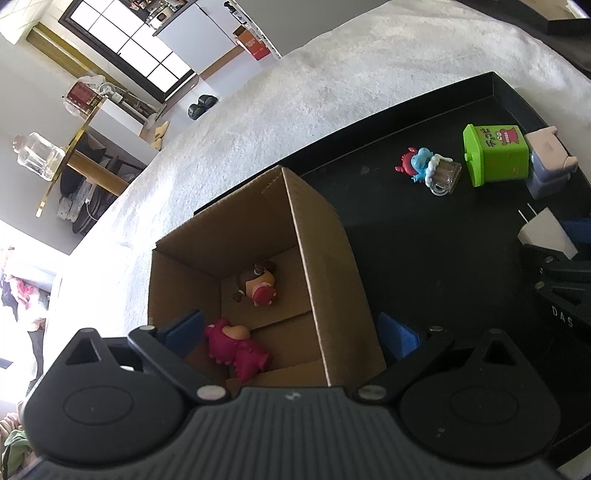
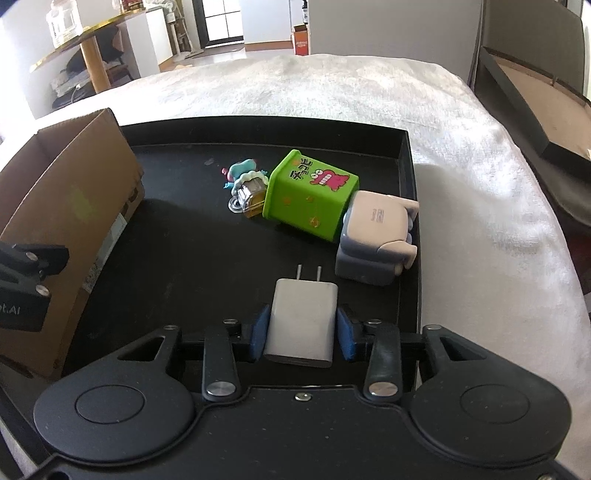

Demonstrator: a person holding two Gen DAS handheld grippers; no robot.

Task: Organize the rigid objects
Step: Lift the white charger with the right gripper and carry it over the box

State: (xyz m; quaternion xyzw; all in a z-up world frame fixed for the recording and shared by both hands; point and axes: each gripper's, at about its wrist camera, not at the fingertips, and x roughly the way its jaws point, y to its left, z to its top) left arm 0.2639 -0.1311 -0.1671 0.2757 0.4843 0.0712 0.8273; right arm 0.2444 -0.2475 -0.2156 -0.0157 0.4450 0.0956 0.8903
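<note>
My left gripper (image 1: 291, 332) is open and empty above the open cardboard box (image 1: 325, 266). Inside the box lie a pink figure (image 1: 236, 347) and a brown and red figure (image 1: 258, 286). My right gripper (image 2: 302, 332) is shut on a white plug charger (image 2: 303, 321), prongs pointing forward; the charger also shows in the left wrist view (image 1: 543, 232). On the black tray (image 2: 184, 251) lie a green toy bin (image 2: 310, 195) on its side, a blue figure with a glass mug (image 2: 245, 186) and a pink and grey toy (image 2: 376, 236).
The tray rests on a white fluffy cover (image 2: 332, 85). The box stands at the tray's left side (image 2: 66, 206). A dark open box (image 2: 535, 99) sits off to the right. A gold-edged table (image 2: 92, 33) with a glass bottle stands behind.
</note>
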